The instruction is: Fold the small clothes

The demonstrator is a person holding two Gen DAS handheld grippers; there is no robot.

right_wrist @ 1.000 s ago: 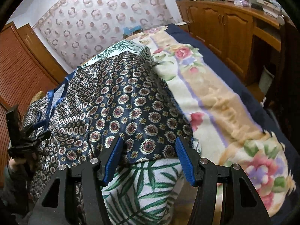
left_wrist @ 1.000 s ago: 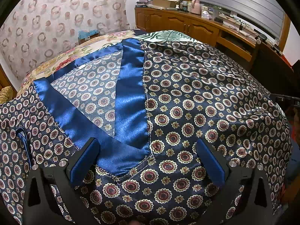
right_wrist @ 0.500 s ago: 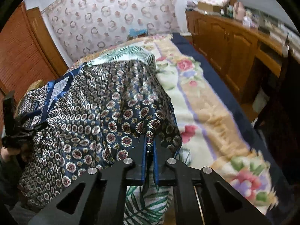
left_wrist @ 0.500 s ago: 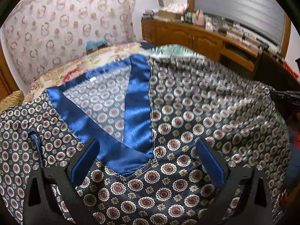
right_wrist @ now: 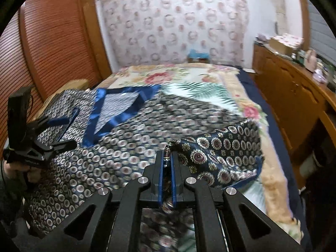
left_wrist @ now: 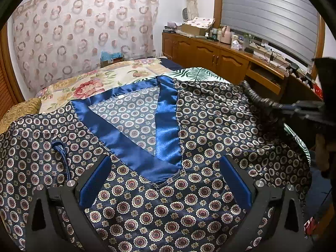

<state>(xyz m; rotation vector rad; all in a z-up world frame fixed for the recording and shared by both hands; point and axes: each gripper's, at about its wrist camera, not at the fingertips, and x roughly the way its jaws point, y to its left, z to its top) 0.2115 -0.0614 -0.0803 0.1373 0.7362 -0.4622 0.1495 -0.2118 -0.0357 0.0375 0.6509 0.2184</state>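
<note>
A navy satin top with a round medallion print (left_wrist: 210, 130) and a shiny blue V neckband (left_wrist: 168, 130) lies spread on the bed. My left gripper (left_wrist: 166, 180) is open, its blue pads either side of the point of the V, just above the cloth. My right gripper (right_wrist: 167, 168) is shut on the right side edge of the top (right_wrist: 226, 147) and holds that part lifted and curled over. The right gripper also shows at the right edge of the left wrist view (left_wrist: 304, 109). The left gripper shows at the left of the right wrist view (right_wrist: 42, 142).
The top lies on a green leaf-print cloth (right_wrist: 201, 90) over a floral bedspread (left_wrist: 88, 84). A wooden cabinet with clutter (left_wrist: 220, 56) runs along the right of the bed. A slatted wooden door (right_wrist: 52, 42) stands on the left. A patterned curtain (left_wrist: 84, 31) hangs behind.
My right gripper closed on the right edge of the top and lifted it up and toward the left. The left gripper stayed open over the V neck.
</note>
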